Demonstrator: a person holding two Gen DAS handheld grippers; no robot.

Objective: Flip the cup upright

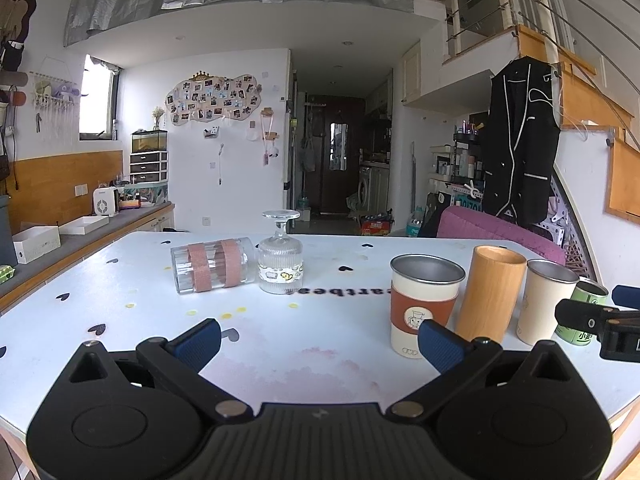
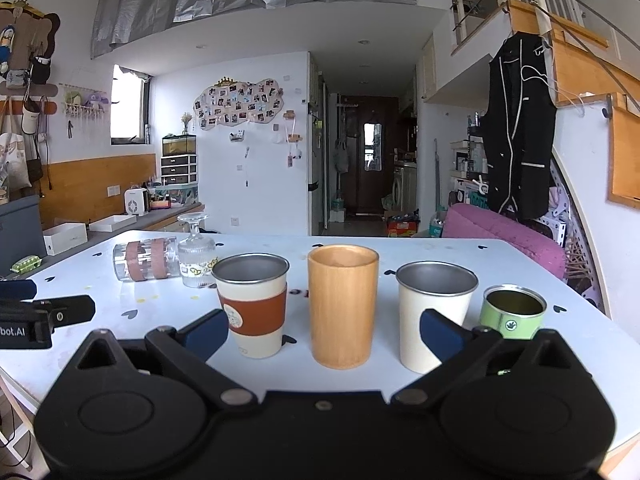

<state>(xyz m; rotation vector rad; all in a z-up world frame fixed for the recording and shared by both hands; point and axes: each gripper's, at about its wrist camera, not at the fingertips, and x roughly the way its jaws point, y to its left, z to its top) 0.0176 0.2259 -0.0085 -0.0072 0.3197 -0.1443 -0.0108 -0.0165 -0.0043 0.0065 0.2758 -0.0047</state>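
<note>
Bench (image 1: 340, 344): four cups upright.
Left: ribbed glass (image 1: 214, 266) on its side, goblet (image 1: 280, 258) inverted.
Both hand-held grippers (image 1: 318, 344) (image 2: 324, 334): spread, empty.

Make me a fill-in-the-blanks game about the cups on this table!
1. The clear glass with pink bands lies on its ____.
2. The stemmed glass stands upside ____.
3. The wooden cup stands between two ____-rimmed cups.
4. The left gripper and the right gripper are both ____.

Missing words: side; down; metal; open
</note>
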